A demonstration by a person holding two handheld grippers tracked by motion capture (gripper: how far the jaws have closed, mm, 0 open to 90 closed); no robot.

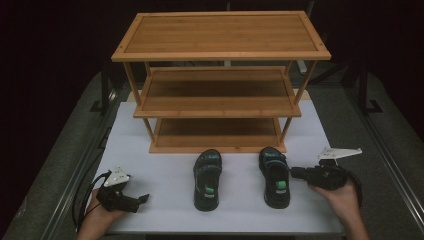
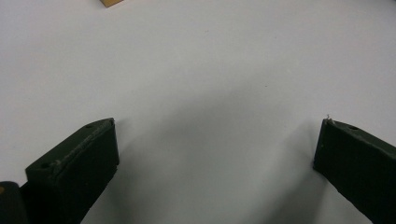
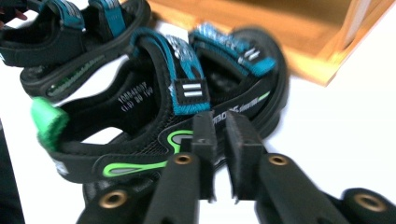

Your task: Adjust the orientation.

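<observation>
Sandals first: two black ones with teal straps and green heel tabs lie side by side on the white table (image 1: 150,165), toes pointing at twelve o'clock toward the three-tier bamboo shoe rack (image 1: 220,80). The right sandal (image 1: 275,177) is the one in play, with the left sandal (image 1: 207,179) well apart at its nine o'clock.

The right gripper (image 1: 295,172) comes in from three o'clock, nose just beside that sandal's outer edge. From the right gripper view its jaws stand only a narrow slit apart, nothing between them, tips hovering at the sole's side wall under the logo strap (image 3: 189,88). Whether the tips already brush the rubber is hard to tell, as the picture is soft there.

To do this well, I'd say the jaws need to spread wider before going in, then bite either the sole edge or that mid strap, close to the shoe's middle so it lifts level rather than dangling heel-down. A squarer approach should keep the sandal from skating toward its neighbour.

Down at seven o'clock, the left gripper (image 1: 142,198) rests low on the table, jaws spread wide over bare white surface, holding nothing, well clear of the work.
</observation>
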